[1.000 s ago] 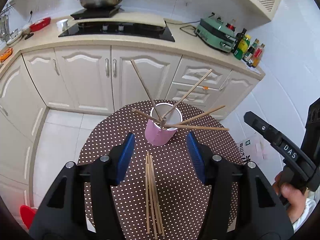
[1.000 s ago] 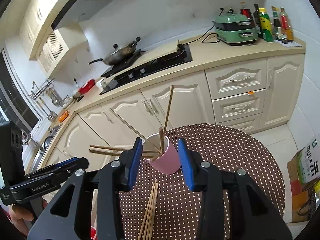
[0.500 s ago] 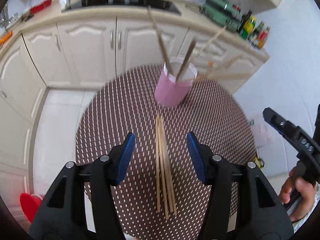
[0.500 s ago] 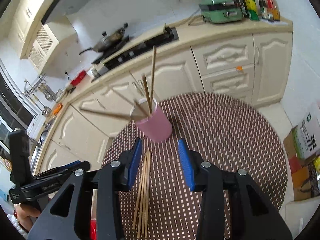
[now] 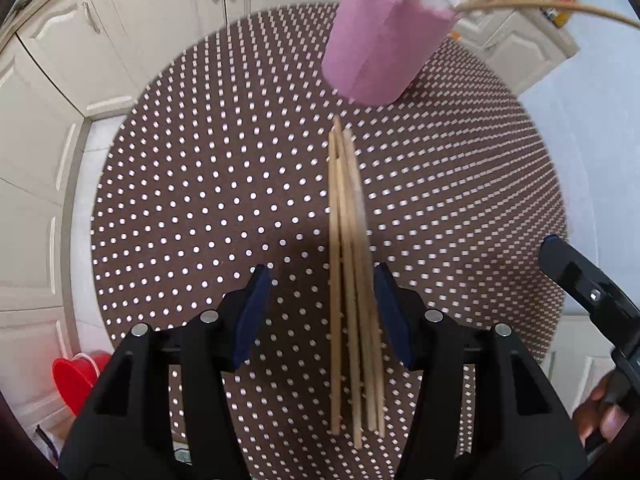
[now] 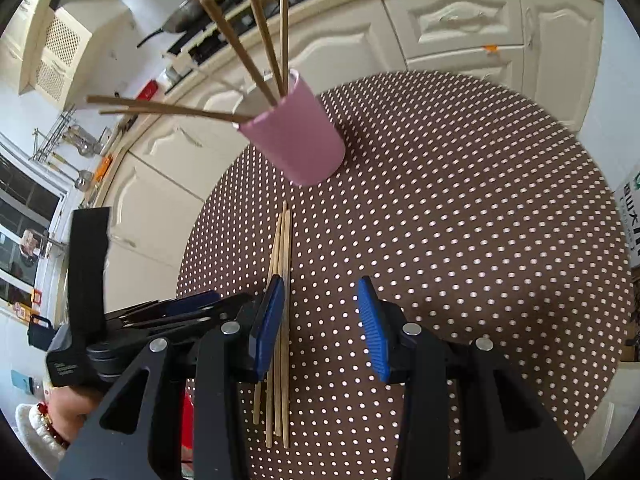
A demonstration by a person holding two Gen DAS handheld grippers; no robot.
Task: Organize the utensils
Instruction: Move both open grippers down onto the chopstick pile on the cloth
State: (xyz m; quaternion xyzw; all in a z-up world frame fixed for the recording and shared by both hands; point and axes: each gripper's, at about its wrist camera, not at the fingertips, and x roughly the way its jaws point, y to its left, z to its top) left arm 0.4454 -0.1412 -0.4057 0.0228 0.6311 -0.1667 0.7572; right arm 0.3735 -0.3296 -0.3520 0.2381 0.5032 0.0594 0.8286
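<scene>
My left gripper (image 5: 320, 312) has its blue fingers apart and holds nothing; the loose chopsticks (image 5: 350, 280) lie flat on the dotted table (image 5: 200, 200) and run between the fingers, close to the right one, though I cannot tell if they touch it. The pink cup (image 5: 380, 48) stands at 12 o'clock from them, with more sticks poking out. This view also shows a red bowl (image 5: 78, 380) on the floor at 8 o'clock, which the other view does not. My right gripper (image 6: 322, 324) is also open and empty; here the chopsticks (image 6: 282, 240) pass under its left finger, at 9 o'clock from the gap. Only this view shows the cup's (image 6: 300, 140) sticks whole, the pan (image 6: 192, 12) on the stove, and the hand (image 6: 68, 408) holding my left gripper.
</scene>
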